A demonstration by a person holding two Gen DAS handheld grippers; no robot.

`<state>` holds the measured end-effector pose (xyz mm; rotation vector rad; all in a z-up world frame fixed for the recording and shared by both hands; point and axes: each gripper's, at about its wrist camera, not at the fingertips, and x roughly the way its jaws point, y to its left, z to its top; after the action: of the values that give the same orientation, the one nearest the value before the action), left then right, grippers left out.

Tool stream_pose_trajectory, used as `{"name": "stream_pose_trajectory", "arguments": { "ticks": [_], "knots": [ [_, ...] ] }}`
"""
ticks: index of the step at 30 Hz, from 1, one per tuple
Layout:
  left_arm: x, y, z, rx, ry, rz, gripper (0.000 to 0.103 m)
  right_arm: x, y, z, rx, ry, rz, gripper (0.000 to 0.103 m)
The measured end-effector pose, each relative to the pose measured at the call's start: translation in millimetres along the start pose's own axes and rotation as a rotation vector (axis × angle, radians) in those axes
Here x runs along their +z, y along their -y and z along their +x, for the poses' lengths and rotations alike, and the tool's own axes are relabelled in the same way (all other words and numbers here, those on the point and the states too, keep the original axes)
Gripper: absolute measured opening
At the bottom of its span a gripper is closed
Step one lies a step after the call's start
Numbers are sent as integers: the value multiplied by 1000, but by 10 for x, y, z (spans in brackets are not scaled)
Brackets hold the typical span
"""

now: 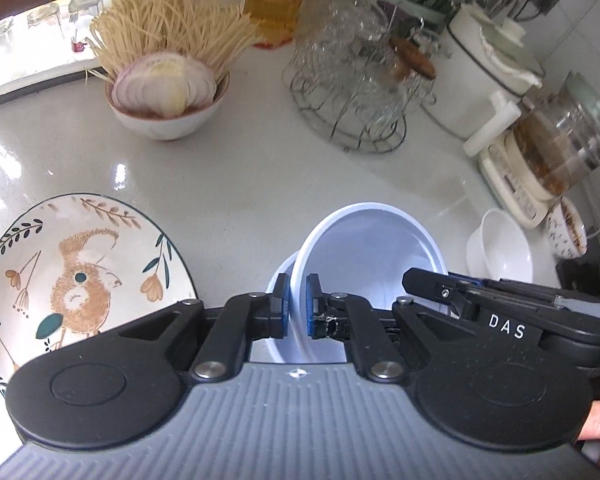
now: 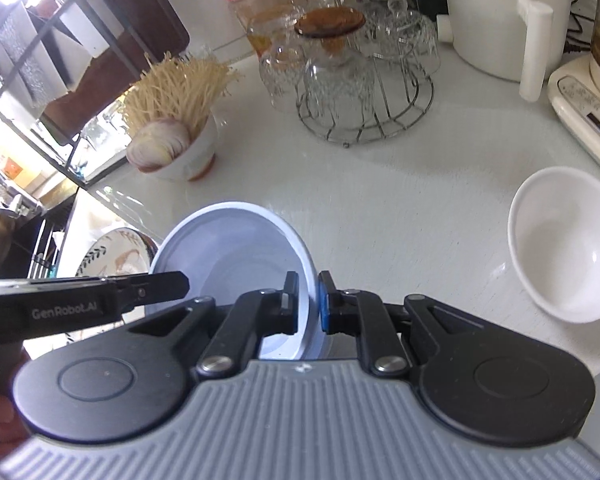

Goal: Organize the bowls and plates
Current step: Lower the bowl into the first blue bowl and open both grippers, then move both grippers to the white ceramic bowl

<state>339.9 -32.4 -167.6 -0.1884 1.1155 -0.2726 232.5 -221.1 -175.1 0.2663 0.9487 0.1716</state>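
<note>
So right now I've got both claws on the same light blue bowl (image 1: 364, 264), 1 on each side of the rim. My left gripper (image 1: 298, 306) is pinched nearly shut on the rim's left edge, blue pads either side of the wall. My right gripper (image 2: 309, 304) is doing the same on the opposite edge, also nearly closed on it.

The bowl is tipped up, mouth pointing forward and away from me toward the back of the counter (image 1: 240, 168), so its rim stands closer to vertical than flat. Being round it has no real long axis; the line between my 2 grips runs left to right. From the left wrist I think there's a 2nd pale rim (image 1: 278, 276) just behind it, maybe another bowl nested under, can't say for sure.

My guess: I'm mid-stack, carrying or seating this one. Next it needs levelling, then setting down, probably grouped with the white bowl (image 2: 564, 244) to the right, while the squirrel plate (image 1: 80, 280) sits off left.
</note>
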Motion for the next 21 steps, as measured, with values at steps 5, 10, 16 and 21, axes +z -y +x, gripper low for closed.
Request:
{"name": "stream_pose_trajectory", "arguments": {
  "ticks": [5, 10, 16, 21],
  "knots": [
    [8, -14, 67, 0, -38, 13, 8, -28, -12, 62, -17, -5, 7, 14],
    [31, 5, 95, 8, -39, 22, 9, -10, 0, 86, -16, -3, 21, 14],
    [40, -12, 89, 14, -41, 8, 35, 11, 30, 59, 6, 2, 41, 14],
    [70, -8, 5, 30, -15, 13, 44, 30, 29, 3, 19, 29, 48, 41]
  ]
}}
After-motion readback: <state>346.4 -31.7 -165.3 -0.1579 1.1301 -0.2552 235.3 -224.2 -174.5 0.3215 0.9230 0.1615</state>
